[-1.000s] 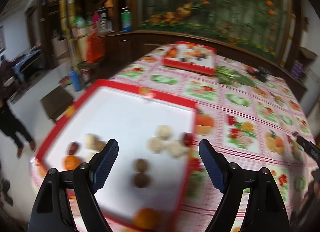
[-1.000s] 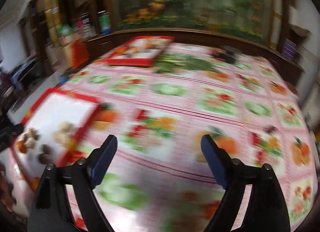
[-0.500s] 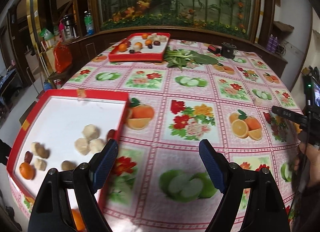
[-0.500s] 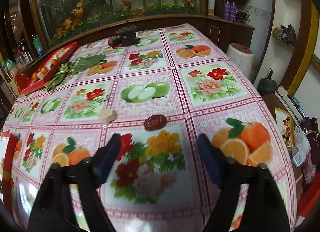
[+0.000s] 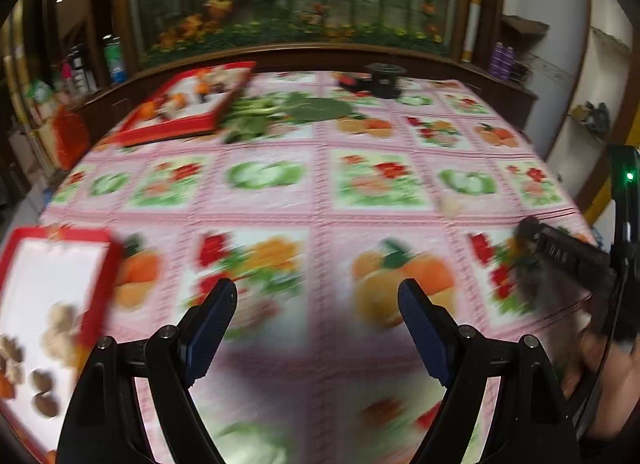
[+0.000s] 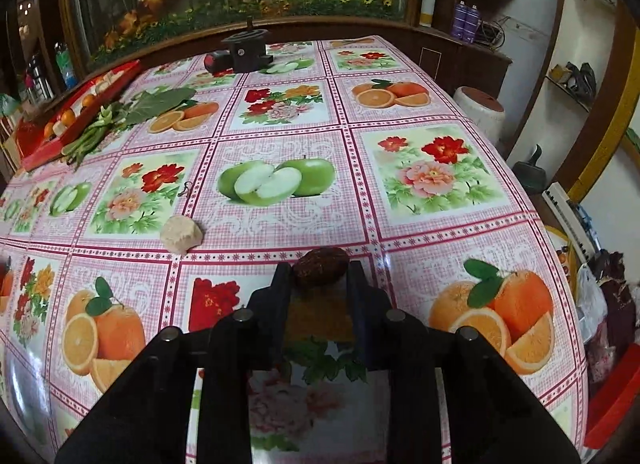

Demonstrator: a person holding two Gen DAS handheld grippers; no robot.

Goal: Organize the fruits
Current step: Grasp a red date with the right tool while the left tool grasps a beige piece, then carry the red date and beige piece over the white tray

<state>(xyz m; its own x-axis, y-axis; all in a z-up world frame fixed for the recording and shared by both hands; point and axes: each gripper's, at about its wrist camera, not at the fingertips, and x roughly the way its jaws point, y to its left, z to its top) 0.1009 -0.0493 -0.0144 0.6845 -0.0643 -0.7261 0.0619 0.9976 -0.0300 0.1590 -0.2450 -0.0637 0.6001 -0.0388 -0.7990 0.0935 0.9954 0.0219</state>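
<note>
Since half a second ago, the right gripper (image 6: 320, 276) has closed in on the dark brown fruit (image 6: 320, 266) at frame centre and pinches it. Left of it lies a pale fruit (image 6: 182, 233). Lift straight up, gently. The left gripper (image 5: 316, 320) hangs spread, empty, with the red tray (image 5: 108, 264) at lower left.

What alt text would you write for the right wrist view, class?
The right black two-finger tool is shut on a dark brown oval fruit on a pink fruit-and-flower patterned tablecloth. A pale beige lumpy fruit lies apart to its left.
</note>
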